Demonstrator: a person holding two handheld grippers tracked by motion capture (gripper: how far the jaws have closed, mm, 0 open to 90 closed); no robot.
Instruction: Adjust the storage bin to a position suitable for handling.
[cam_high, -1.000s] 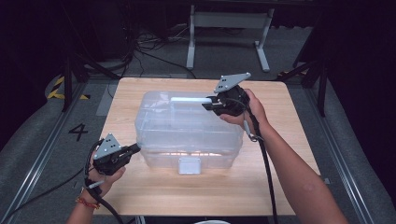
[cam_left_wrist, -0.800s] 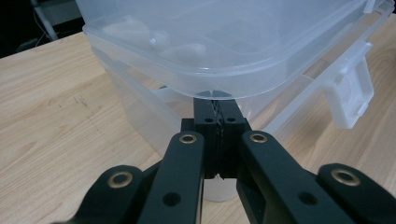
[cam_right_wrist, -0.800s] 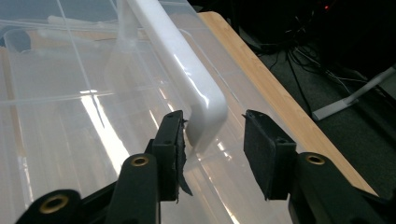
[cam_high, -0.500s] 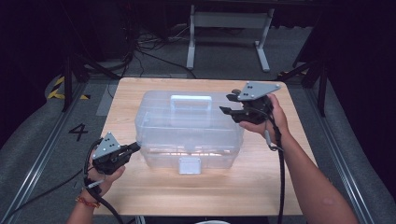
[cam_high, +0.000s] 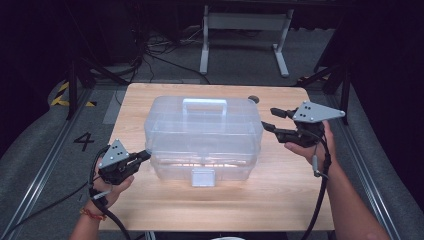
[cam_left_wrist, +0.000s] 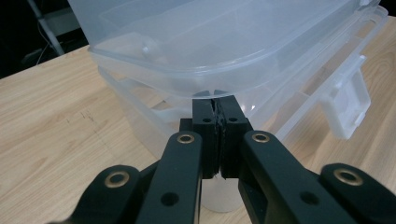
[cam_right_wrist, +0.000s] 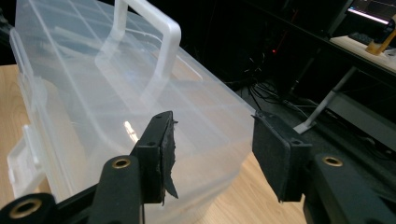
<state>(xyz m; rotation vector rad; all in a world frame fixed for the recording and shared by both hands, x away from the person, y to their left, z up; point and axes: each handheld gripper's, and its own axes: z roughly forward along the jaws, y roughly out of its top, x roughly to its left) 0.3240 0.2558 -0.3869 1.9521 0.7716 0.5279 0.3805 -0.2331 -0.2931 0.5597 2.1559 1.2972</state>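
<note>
Translucent plastic makes up the storage box (cam_high: 202, 137), a frosted, milky-clear case that sits near the middle of the pale wooden table (cam_high: 165, 210), its long side facing the person. Its lid carries a flat carrying handle (cam_high: 204, 105) of whiter plastic along the top, and faint moulded dividers show through the lid in the right gripper view. A squarish white latch (cam_high: 203, 177) hangs at the middle of the front wall, and a seam runs round the body where the upper part meets the lower tray. Light glints off the smooth walls. The left gripper (cam_high: 146, 155) rests at the box's front left corner with its jaws pressed together; in the left gripper view the pads (cam_left_wrist: 215, 122) meet right under the overhanging rim, and whether a thin edge of plastic is caught between them cannot be told. The right gripper (cam_high: 274, 121) hangs just beside the right end wall of the box, apart from it; its jaws have just been opening and stand spread with nothing between them.
</note>
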